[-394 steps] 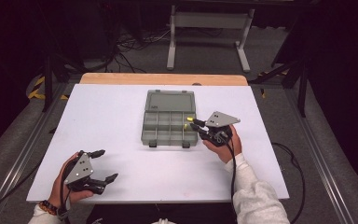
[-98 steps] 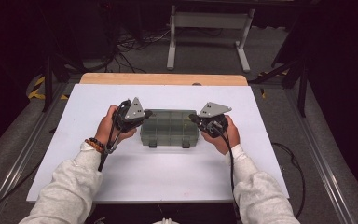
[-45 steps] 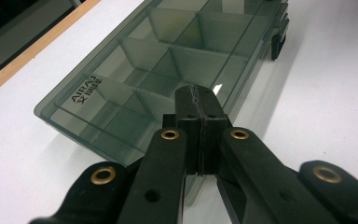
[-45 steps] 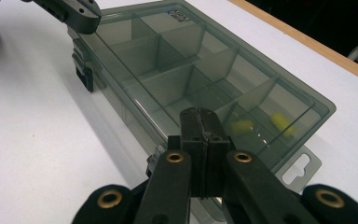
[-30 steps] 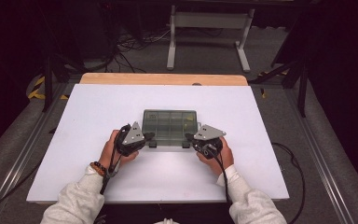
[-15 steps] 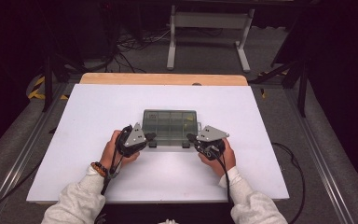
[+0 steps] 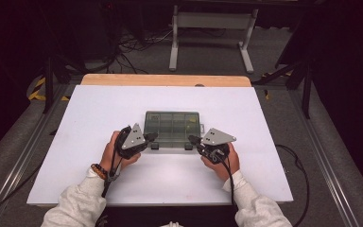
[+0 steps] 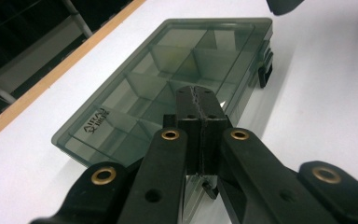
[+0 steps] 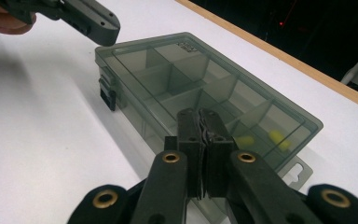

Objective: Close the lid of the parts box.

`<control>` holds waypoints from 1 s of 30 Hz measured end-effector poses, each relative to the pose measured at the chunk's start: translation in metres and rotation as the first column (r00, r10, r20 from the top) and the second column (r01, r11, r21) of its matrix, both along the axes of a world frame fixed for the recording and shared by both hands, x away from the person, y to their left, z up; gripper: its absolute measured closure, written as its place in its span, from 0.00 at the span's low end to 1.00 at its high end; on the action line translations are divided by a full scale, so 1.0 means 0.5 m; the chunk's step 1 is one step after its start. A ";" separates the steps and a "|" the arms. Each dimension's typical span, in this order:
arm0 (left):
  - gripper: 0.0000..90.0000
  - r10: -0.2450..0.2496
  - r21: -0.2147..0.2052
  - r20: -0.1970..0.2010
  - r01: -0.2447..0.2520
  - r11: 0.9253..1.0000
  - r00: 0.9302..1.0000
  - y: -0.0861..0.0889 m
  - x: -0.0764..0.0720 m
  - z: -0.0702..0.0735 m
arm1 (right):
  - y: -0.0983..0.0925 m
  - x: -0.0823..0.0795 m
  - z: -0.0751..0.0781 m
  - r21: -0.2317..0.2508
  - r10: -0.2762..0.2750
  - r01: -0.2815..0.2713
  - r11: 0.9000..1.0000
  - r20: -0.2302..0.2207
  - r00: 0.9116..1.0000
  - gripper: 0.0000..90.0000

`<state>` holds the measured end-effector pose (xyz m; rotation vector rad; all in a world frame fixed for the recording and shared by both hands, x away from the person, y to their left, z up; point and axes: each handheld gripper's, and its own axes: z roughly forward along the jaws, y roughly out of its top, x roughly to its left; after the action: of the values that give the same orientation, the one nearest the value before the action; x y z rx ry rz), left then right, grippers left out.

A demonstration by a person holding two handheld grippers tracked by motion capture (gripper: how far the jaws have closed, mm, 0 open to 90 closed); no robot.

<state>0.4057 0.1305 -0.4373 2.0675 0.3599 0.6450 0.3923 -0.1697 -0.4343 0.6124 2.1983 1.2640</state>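
Observation:
A smoky translucent compartment box (image 7: 172,126) lies with its lid down in the middle of the white table (image 7: 66,142). Two small yellow pieces (image 9: 279,138) sit in one of its end compartments. Two dark latches (image 7: 154,146) hang on its near edge. My left gripper (image 7: 152,136) is shut with nothing in it, its tips (image 8: 197,93) over the box's (image 8: 168,70) near left corner. My right gripper (image 7: 191,139) is shut and empty too, its tips (image 9: 197,114) over the box's (image 9: 191,79) near right corner. Whether either one touches the lid I cannot tell.
A wooden strip (image 7: 165,79) runs along the table's far edge. Behind it stand a metal frame (image 7: 212,28) and floor cables. Bare white table lies to both sides of the box and in front of it.
Earlier the box lay open near the table's middle. Its lid has since come down, and both grippers have come to its near edge. Over the last second hardly anything moved.

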 end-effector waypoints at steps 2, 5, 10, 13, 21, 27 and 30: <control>1.00 -0.002 -0.009 0.008 0.002 1.000 1.000 0.005 -0.004 0.005 | 0.002 -0.004 0.002 0.014 0.009 -0.009 1.000 0.004 1.000 0.97; 0.99 -0.013 -0.014 0.020 0.014 1.000 1.000 0.011 -0.008 0.013 | 0.004 -0.007 0.004 0.023 0.016 -0.017 1.000 0.010 1.000 0.96; 0.98 -0.031 -0.014 0.029 0.031 0.999 0.999 0.018 -0.005 0.018 | 0.009 -0.008 0.006 0.035 0.035 -0.036 0.999 0.016 0.999 0.94; 0.97 -0.027 -0.020 0.016 0.028 0.999 0.999 0.023 -0.002 0.014 | 0.016 -0.004 0.007 0.035 0.040 -0.040 0.999 0.025 0.999 0.92; 0.88 -0.025 -0.031 0.018 0.026 0.999 1.000 0.021 -0.005 0.007 | 0.022 -0.007 0.005 0.030 0.040 -0.041 0.999 0.027 0.999 0.84; 0.74 -0.024 -0.041 0.021 0.025 0.999 0.999 0.018 -0.006 0.006 | 0.021 -0.006 0.006 0.033 0.022 -0.023 0.999 0.033 0.999 0.73; 0.72 -0.022 -0.050 0.021 0.023 0.998 1.000 0.019 -0.005 0.006 | 0.021 -0.005 0.006 0.033 0.016 -0.017 0.999 0.034 0.999 0.69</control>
<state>0.4030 0.1402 -0.4344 2.0130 0.3375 0.6364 0.3896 -0.1593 -0.4314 0.5834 2.1629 1.3122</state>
